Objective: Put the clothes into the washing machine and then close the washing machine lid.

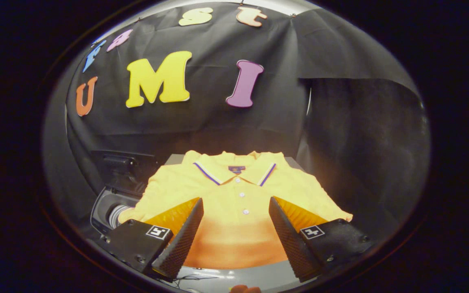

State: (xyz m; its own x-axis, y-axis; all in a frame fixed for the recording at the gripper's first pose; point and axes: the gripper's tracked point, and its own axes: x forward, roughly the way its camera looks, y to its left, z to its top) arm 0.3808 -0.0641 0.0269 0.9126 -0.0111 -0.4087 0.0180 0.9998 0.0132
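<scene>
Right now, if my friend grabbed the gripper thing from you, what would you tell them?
Gripper: open, fingers spread wide, holding nothing, poised over the lower half of the shirt.
Yellow polo shirt: spread flat, buttons up, on a grey surface, collar pointing away from the fingers.
Washing machine: beside the shirt's sleeve, beyond the left finger; its dark lid stands raised, so the opening looks ready.
Done: nothing yet.
Left: grab the shirt, put it into the machine, then shut the lid.
</scene>
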